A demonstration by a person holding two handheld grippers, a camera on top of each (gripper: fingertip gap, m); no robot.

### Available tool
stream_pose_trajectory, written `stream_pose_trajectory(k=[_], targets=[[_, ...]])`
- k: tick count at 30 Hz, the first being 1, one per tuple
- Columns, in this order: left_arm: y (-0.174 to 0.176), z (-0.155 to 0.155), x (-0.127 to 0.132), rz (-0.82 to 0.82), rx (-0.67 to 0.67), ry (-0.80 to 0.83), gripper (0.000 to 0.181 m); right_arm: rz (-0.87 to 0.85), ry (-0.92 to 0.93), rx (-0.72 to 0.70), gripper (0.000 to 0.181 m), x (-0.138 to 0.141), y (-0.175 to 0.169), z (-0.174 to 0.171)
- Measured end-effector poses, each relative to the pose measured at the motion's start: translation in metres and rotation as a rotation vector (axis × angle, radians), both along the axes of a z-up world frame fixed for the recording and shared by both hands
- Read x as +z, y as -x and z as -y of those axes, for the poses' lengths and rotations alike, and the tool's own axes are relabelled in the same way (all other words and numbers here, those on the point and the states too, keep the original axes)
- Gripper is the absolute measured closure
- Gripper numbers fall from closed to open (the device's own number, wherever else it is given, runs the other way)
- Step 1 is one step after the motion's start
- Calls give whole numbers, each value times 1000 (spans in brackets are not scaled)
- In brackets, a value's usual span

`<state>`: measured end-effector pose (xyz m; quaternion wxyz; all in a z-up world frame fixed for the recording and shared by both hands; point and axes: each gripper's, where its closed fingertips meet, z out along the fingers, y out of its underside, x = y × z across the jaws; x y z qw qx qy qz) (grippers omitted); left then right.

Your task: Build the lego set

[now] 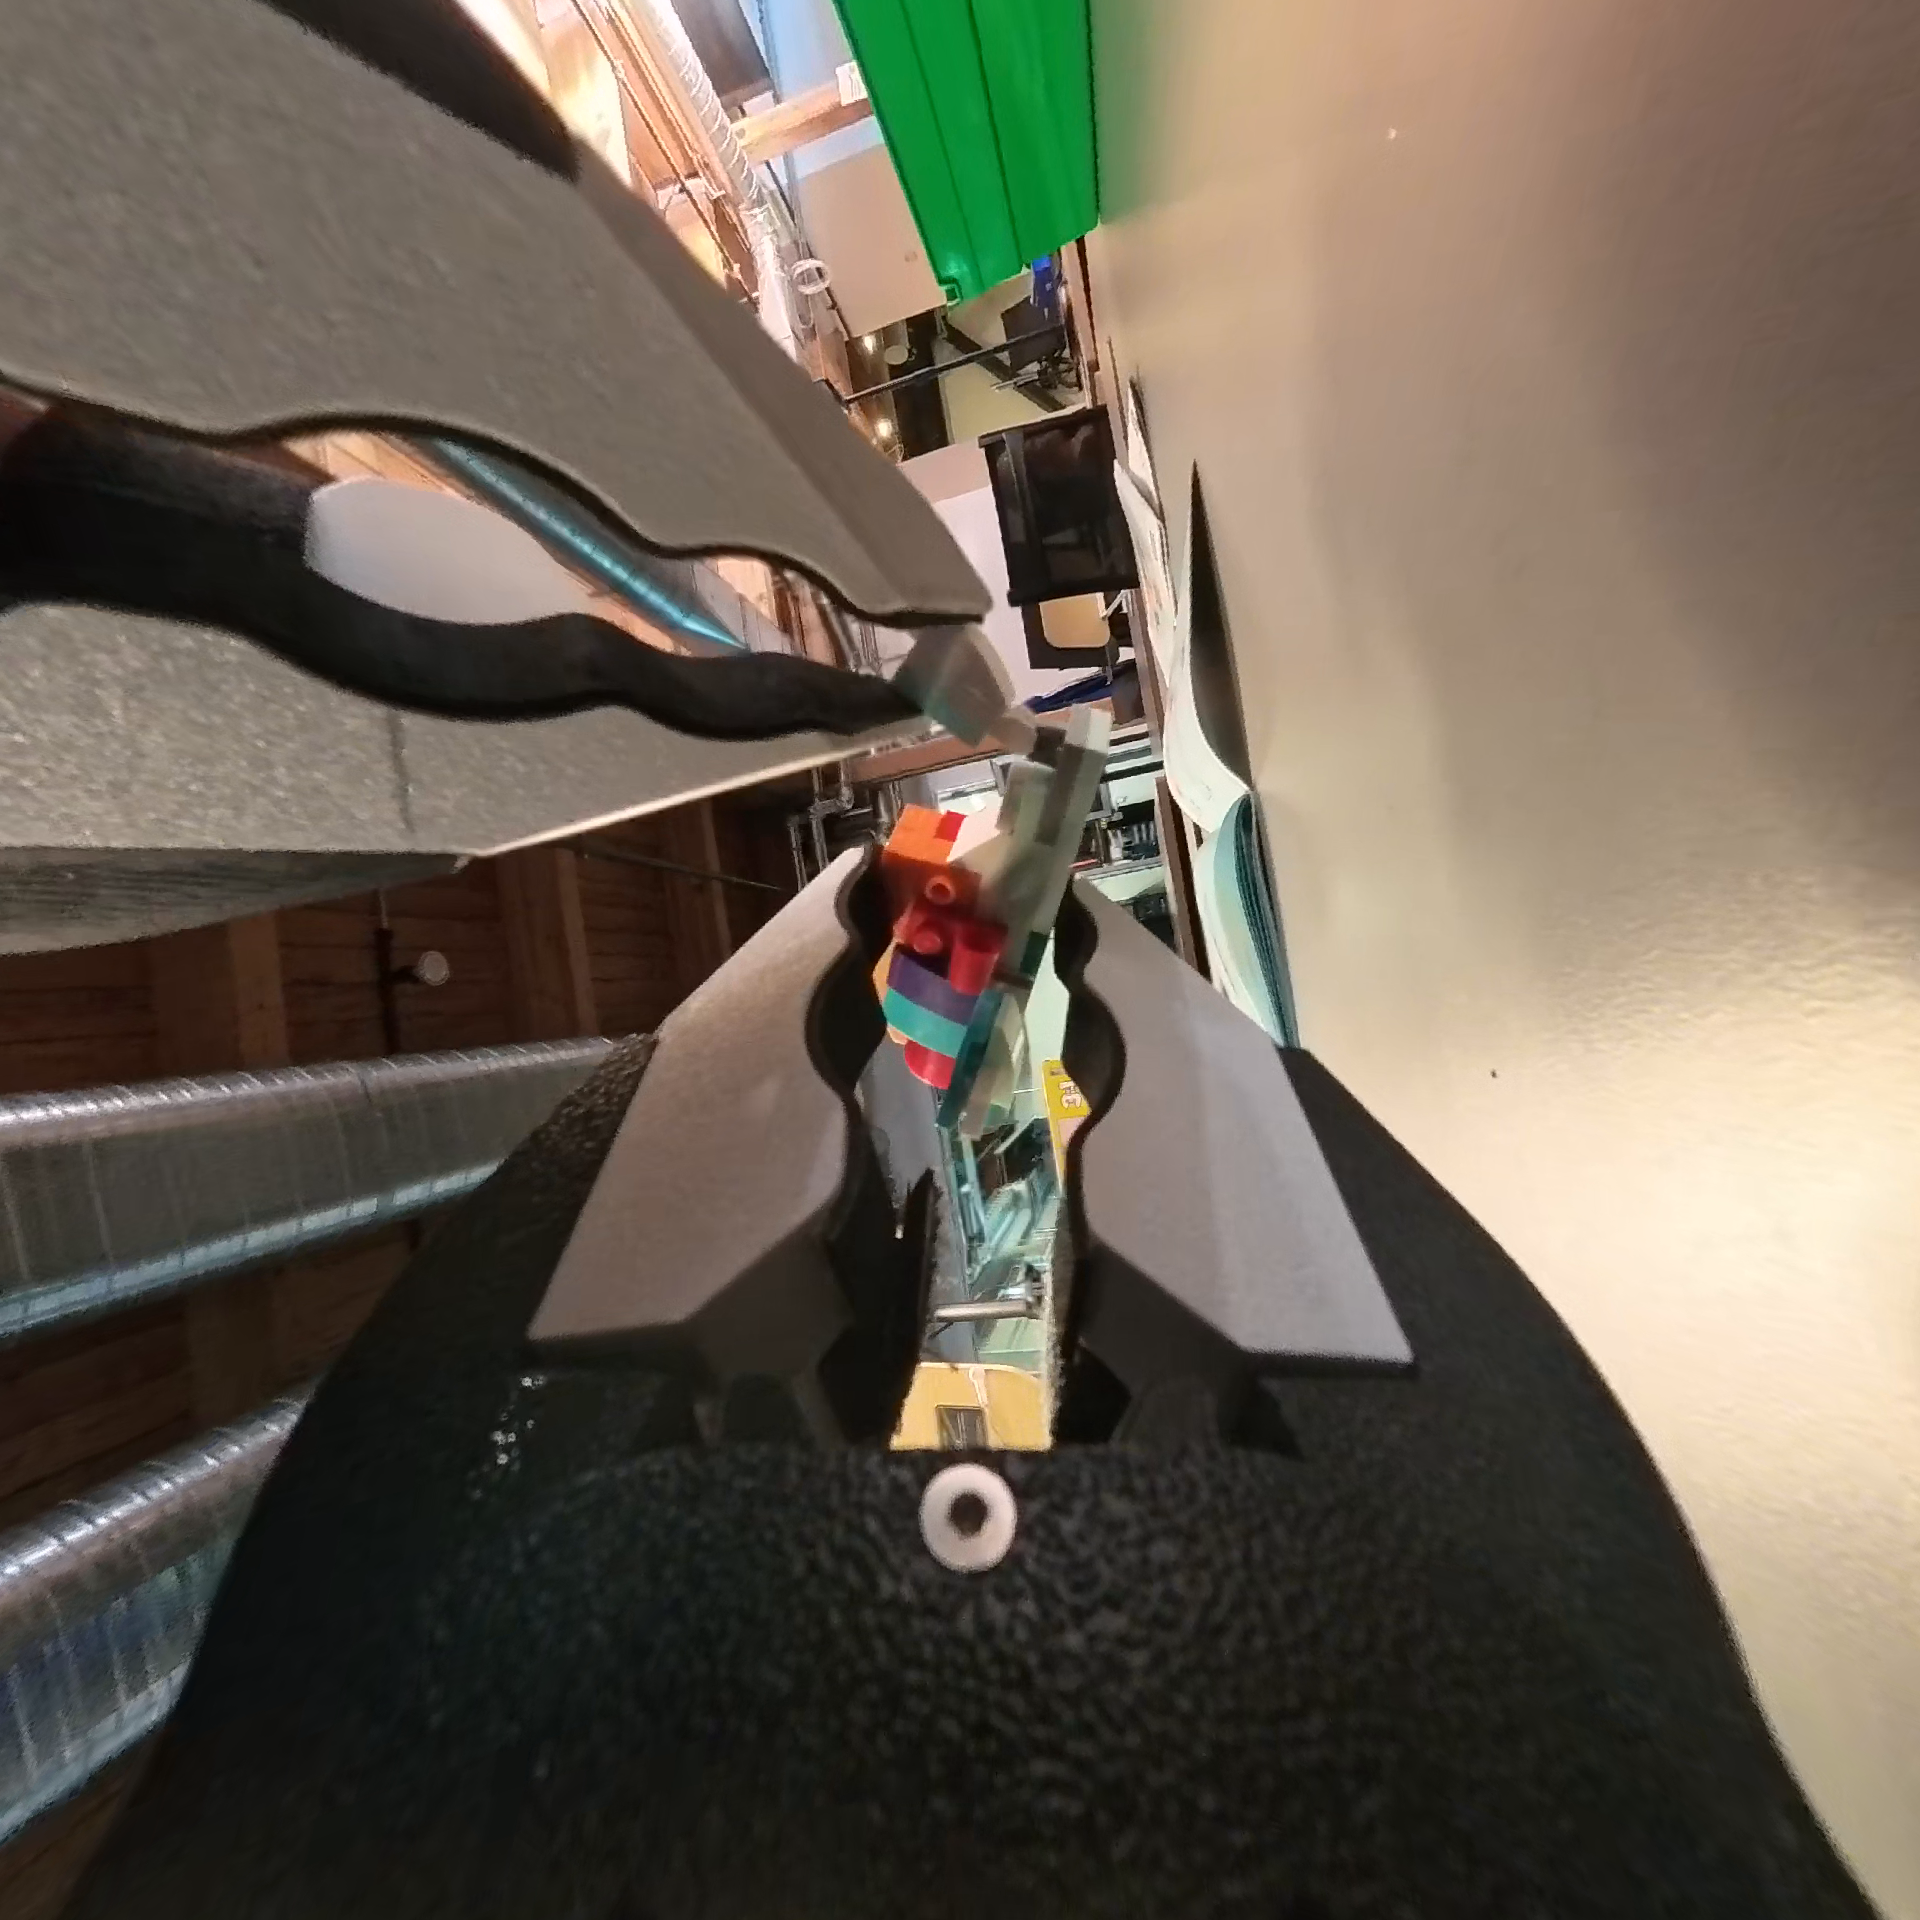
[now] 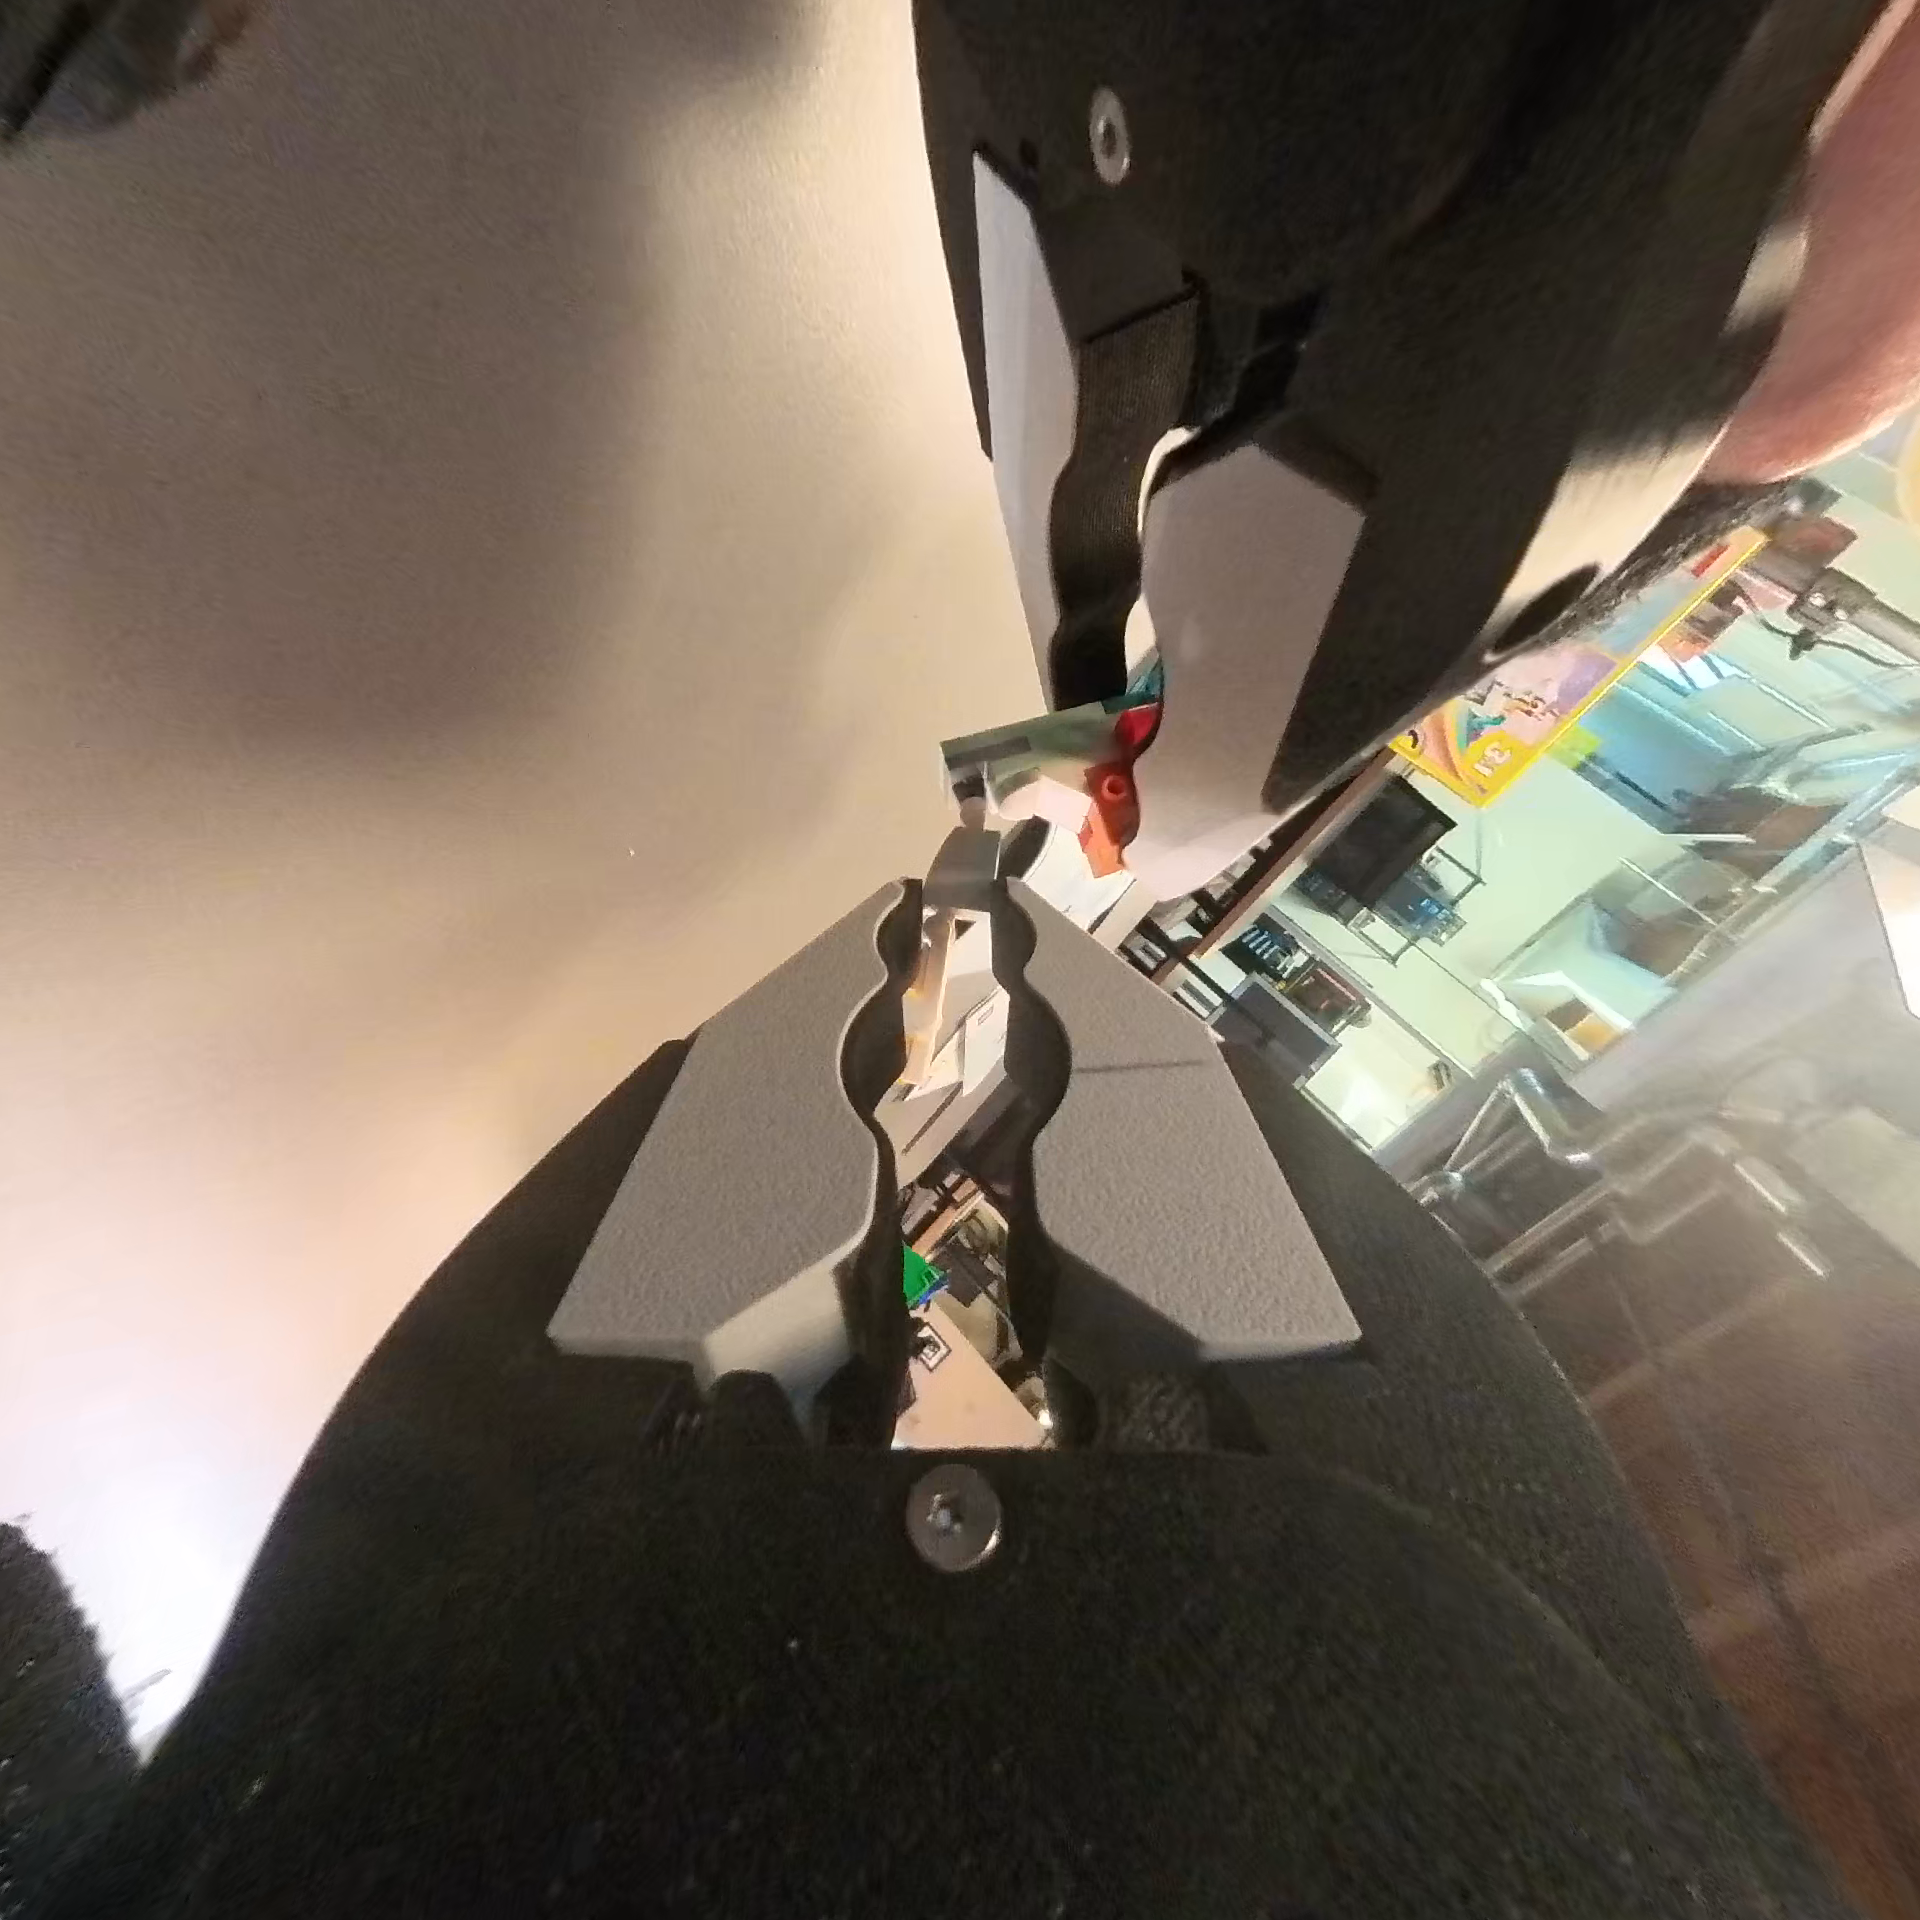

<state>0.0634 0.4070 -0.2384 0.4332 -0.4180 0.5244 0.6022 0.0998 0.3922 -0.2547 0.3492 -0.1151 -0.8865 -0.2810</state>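
Observation:
My left gripper [image 1: 971, 883] is shut on a small lego build [image 1: 956, 956] of orange, red, purple and teal bricks on a pale plate, held in the air beside the white table [image 1: 1558, 727]. My right gripper [image 2: 958, 888] is shut on a small grey piece [image 2: 968, 864] and holds it against the end of the build's pale plate [image 2: 1003, 750]. In the left wrist view the right gripper [image 1: 951, 665] comes in from the upper left with the grey piece [image 1: 961, 681] at its tips. In the right wrist view the left gripper [image 2: 1122, 727] hangs from the top.
An open instruction booklet [image 1: 1236, 883] lies on the table behind the build. A yellow lego box [image 2: 1496, 748] stands farther back. A green panel [image 1: 977, 125] is in the background. A person's hand [image 2: 1849, 312] holds the left gripper. Across from one pair of fingers to the other is roughly 4 cm.

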Motion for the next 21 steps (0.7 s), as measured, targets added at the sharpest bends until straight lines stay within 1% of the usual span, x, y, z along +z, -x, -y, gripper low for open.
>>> stream_pose_trajectory(k=[6,11,14,21], targets=[[1,0,-3,24,7,20,153,14,-12,19,170,-2,1,1],[-4,0,-5,-7,-10,22,153,71,-14,49,169,-5,-2,3],[-6,0,-7,-19,-16,27,153,95,9,41,170,-7,-5,3],[-1,-1,-9,-10,8,43,153,40,71,1,170,-10,0,0]])
